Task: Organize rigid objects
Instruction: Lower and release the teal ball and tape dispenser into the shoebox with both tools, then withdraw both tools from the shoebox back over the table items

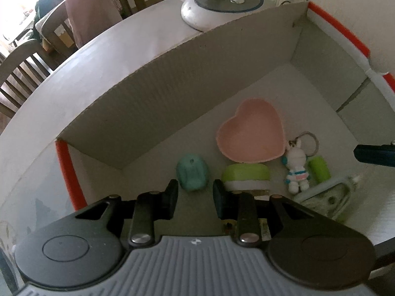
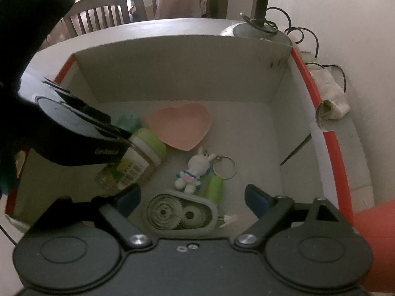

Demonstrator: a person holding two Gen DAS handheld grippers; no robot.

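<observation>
A white cardboard box [image 1: 172, 79] with orange edges holds a pink heart dish [image 1: 251, 135], a teal toy [image 1: 192, 172], a green-lidded jar [image 1: 245, 176], a white bunny keychain [image 1: 297, 170], a small green cylinder [image 1: 319, 167] and a correction-tape dispenser [image 1: 328, 197]. My left gripper [image 1: 195, 194] is open above the box floor, just over the jar and teal toy, holding nothing. In the right wrist view the left gripper body hangs over the jar [image 2: 138, 157]. My right gripper [image 2: 192, 197] is wide open above the tape dispenser [image 2: 182, 212], near the bunny [image 2: 195, 170] and dish [image 2: 180, 125].
The box sits on a white table [image 1: 98, 56]. A lamp base [image 1: 222, 5] with cables stands behind the box. Wooden chairs [image 1: 22, 69] with pink cloth stand beyond the table. A crumpled cloth [image 2: 333, 98] lies right of the box by the wall.
</observation>
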